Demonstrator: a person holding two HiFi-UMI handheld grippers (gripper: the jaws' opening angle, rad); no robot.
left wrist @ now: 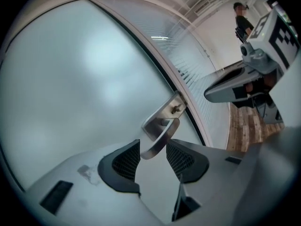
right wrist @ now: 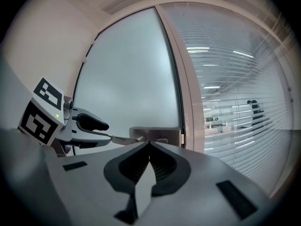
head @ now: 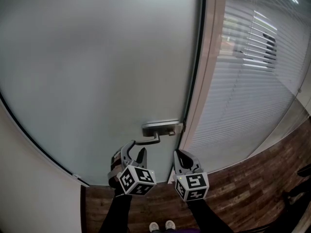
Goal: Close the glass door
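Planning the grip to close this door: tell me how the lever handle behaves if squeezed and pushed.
The lever handle looks like smooth bare metal: probably rigid, perhaps slippery in the left tongs. Fixed to a plate on the glass door, it likely pivots rather than comes away.

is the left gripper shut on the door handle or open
Open. The left gripper has its jaws apart around the tip of the silver metal lever door handle, with a gap on one side.
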